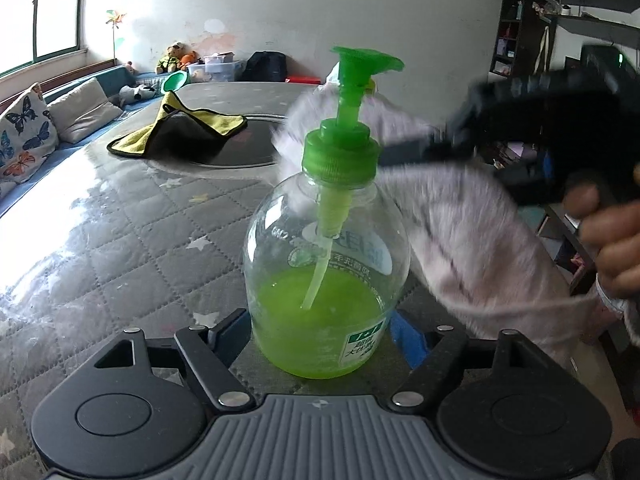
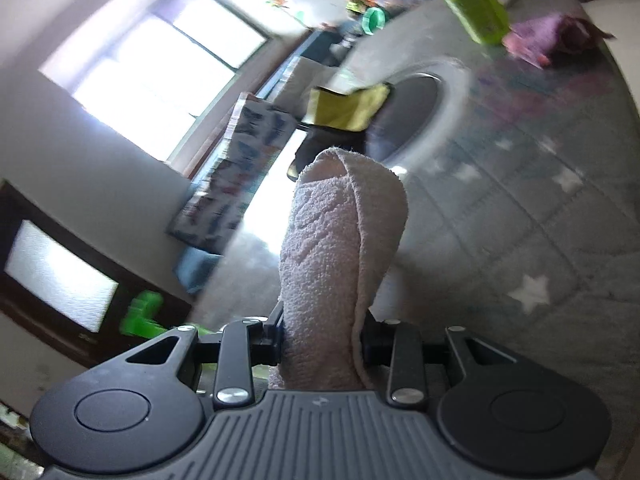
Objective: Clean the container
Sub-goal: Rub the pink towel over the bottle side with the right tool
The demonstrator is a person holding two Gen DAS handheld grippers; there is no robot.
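Left wrist view: left gripper (image 1: 322, 336) clamped on the clear pump bottle (image 1: 326, 264), upright on the quilted table (image 1: 132, 240), green liquid low inside. Right gripper (image 2: 320, 344) closed on a pale towel (image 2: 340, 260), draped blurred just right of and behind the pump neck. Yellow-black cloth (image 1: 180, 128) far left.

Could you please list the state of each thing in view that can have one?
Pump bottle: upright, capped, partly full of green liquid, clamped at its base.
Left hand-held gripper: shut on the pump bottle.
Right hand-held gripper: shut on the pale towel.
Pale towel: folded, beside the bottle's neck.
Yellow cloth: crumpled, lying apart.
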